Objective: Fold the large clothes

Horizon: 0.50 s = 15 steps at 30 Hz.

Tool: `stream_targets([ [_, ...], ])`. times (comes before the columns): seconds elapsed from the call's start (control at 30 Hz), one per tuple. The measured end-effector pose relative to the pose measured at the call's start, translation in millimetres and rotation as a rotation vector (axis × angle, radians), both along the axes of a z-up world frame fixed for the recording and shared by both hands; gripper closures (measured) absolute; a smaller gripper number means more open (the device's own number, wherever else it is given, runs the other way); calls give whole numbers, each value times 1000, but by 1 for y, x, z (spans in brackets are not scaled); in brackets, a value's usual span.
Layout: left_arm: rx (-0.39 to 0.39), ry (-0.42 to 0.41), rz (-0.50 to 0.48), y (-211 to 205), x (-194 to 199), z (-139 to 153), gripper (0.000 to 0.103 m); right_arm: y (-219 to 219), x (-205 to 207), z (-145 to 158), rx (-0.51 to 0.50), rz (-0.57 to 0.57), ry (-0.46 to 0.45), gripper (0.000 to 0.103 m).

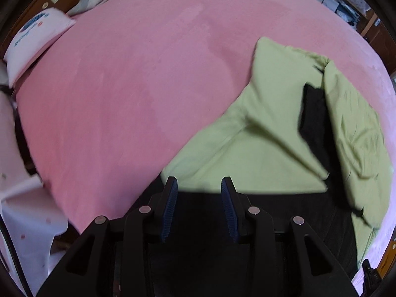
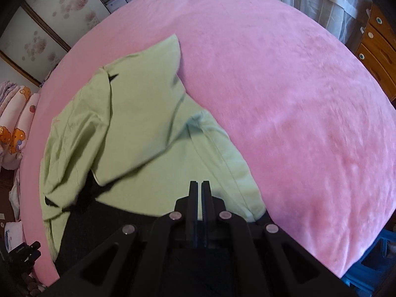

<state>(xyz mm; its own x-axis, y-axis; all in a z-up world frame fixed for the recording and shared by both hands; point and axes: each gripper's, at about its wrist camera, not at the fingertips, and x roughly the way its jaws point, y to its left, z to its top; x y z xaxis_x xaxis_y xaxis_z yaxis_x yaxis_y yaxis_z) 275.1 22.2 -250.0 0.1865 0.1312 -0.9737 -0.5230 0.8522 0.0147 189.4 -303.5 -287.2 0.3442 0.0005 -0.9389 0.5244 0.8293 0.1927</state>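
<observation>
A light green garment [image 1: 277, 128] with black parts [image 1: 314, 121] lies crumpled on the pink bed [image 1: 123, 86]. My left gripper [image 1: 199, 185] is open, its blue-padded fingers [image 1: 170, 203] hovering over the garment's near black edge. In the right wrist view the same garment [image 2: 138, 123] lies left of centre with a sleeve pointing away. My right gripper [image 2: 200, 184] has its fingers pressed together over the garment's near edge; I cannot tell whether cloth is pinched between them.
A white pillow [image 1: 34, 42] lies at the bed's far left. Rolled patterned bedding [image 2: 17, 123] sits left of the bed. A wooden drawer unit [image 2: 378, 49] stands at the right. A blue crate [image 2: 371, 259] is by the bed's near corner.
</observation>
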Motion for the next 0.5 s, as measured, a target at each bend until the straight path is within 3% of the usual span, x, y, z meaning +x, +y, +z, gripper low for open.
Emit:
stream_targets([
  [0.1, -7, 38, -5, 23, -29, -4, 63, -3, -29, -7, 4, -19, 70, 98],
  [0.2, -9, 58, -18, 29, -62, -5, 54, -8, -62, -14, 18, -68, 120, 83],
  [0.37, -30, 123, -79, 37, -86, -14, 50, -8, -101, -18, 43, -162, 156, 77],
  [0.4, -19, 132, -97, 38, -89, -15, 50, -5, -109, -18, 39, -178, 154, 71],
  [0.5, 13, 145, -149, 42, -101, -15, 32, 1, -129, -20, 55, -220, 149, 58],
])
